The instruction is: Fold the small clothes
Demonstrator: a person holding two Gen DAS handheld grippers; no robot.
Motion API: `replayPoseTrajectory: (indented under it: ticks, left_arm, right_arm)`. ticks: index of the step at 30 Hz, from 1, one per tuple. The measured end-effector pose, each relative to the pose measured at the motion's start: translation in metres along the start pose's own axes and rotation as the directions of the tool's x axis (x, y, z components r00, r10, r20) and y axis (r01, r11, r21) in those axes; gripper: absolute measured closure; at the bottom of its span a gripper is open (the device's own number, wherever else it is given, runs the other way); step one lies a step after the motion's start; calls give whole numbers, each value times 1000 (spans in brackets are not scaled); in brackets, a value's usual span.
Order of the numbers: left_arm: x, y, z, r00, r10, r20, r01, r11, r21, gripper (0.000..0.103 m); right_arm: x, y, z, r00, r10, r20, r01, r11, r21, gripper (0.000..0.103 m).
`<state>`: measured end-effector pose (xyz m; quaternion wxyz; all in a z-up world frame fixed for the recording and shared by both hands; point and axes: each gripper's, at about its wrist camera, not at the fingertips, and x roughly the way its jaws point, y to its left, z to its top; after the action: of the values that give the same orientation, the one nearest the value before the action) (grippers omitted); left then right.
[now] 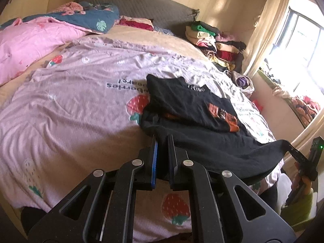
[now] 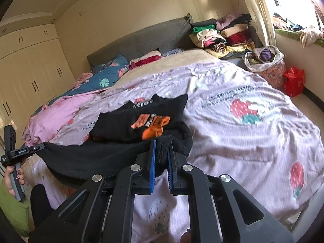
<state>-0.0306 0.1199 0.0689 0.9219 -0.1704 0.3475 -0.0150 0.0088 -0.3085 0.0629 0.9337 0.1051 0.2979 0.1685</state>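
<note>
step: bottom-hem fold | black T-shirt (image 1: 194, 105) lies on strawberry bedsheet (image 1: 81, 105) | left gripper (image 1: 162, 141) and right gripper (image 2: 162, 143) each clamped on a hem corner | hem best carried taut and level toward collar, corners aligned.

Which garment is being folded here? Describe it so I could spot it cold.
Start at the bed's pink strawberry-print cover. On its near edge lies a black T-shirt, the only dark piece on the cover. Its orange chest print faces up, and each tool pinches a corner of its near hem.
</note>
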Motion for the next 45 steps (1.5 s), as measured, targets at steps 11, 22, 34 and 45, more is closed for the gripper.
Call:
replayPoseTrajectory:
  ticks: [11,22,34,45]
  left_arm:
    - [5,-2,25,999,10,49,-9,1000,-7,100]
    - [13,-1,53,996,-27,81,33,997,-67,100]
    - [25,3,78,991,-32,129,49,990,-131,100]
    - [43,1,104,986,13,165,11,990,-141,100]
  right_arm:
    - [14,2,33,998,-8,60,6,1000,21,94]
    - [25,3,61,995,-25,98,19,998,58,94]
    - [41,8,80,988,-89,130,83,995,52,94]
    - [73,9,106,980,-138,146,130,989,65,94]
